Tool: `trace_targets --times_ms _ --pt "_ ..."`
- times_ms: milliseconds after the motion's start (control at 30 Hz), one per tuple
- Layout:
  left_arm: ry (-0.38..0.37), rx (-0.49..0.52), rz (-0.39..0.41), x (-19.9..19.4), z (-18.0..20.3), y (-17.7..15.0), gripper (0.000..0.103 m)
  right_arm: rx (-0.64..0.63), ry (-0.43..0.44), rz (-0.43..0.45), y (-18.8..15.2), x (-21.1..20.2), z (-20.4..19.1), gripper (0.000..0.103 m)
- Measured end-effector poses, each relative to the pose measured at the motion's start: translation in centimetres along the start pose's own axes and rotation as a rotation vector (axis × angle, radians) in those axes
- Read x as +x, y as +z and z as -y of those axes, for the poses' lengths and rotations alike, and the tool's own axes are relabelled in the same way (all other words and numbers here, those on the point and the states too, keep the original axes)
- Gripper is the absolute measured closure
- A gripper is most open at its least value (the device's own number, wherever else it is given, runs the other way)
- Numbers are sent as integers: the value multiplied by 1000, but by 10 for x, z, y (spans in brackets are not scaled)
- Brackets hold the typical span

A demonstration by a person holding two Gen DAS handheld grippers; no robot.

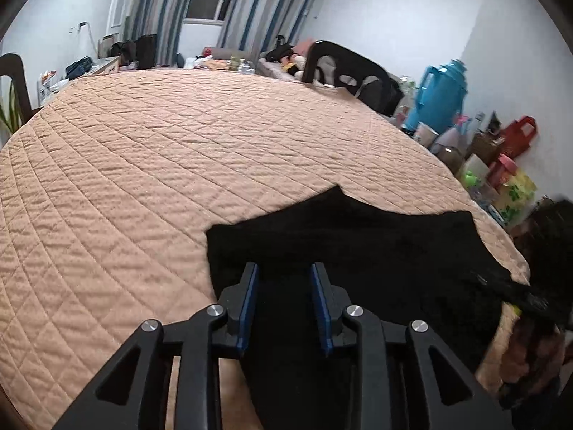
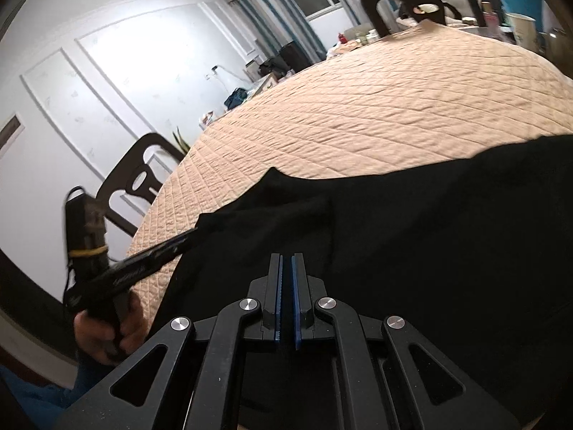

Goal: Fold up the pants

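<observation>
The left gripper [image 1: 284, 268] is tilting down over the black pants [image 1: 376, 247] at the bench's [image 1: 143, 179] near edge, its jaws apart and gripping nothing. The right gripper [image 2: 286, 258] is tilting down too, clenched on nothing.

white walls [image 2: 107, 71] — striped curtains [image 1: 161, 10]

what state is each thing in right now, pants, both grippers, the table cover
black pants: lying on the table near its edge, partly folded, not flat
left gripper: open over the pants, jaws apart
right gripper: shut, only a thin gap between the pads; cannot tell if cloth is pinched
quilted cover: spread over the table, far part bare
blue thermos: upright beside the table, lid on
</observation>
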State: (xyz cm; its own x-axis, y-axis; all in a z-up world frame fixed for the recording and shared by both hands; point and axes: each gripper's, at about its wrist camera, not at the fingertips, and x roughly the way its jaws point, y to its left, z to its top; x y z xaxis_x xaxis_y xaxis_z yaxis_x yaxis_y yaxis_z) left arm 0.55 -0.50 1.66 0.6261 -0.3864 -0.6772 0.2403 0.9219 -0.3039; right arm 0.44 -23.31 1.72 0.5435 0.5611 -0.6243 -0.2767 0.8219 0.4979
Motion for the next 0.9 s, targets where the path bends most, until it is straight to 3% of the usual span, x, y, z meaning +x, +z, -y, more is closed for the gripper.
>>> trace_targets --times_ms 133,333,433,633,833,900 --pt "-12 38 -10 -11 8 -17 71 -41 -7 -23 16 22 -7 98" --pt "-3 45 -10 -11 7 -18 71 31 -57 -97 42 58 16 95" --pt "-11 42 -7 -13 5 -20 71 52 -79 -65 44 49 21 95" --pt "-11 64 -13 -20 11 -28 71 -76 -76 -21 9 9 -1 94" --pt "-8 96 -12 -35 25 -53 71 -206 -82 -64 -46 -6 -19 92" --pt "-7 106 -10 -40 29 -59 68 -254 -94 -16 -59 -14 -19 92"
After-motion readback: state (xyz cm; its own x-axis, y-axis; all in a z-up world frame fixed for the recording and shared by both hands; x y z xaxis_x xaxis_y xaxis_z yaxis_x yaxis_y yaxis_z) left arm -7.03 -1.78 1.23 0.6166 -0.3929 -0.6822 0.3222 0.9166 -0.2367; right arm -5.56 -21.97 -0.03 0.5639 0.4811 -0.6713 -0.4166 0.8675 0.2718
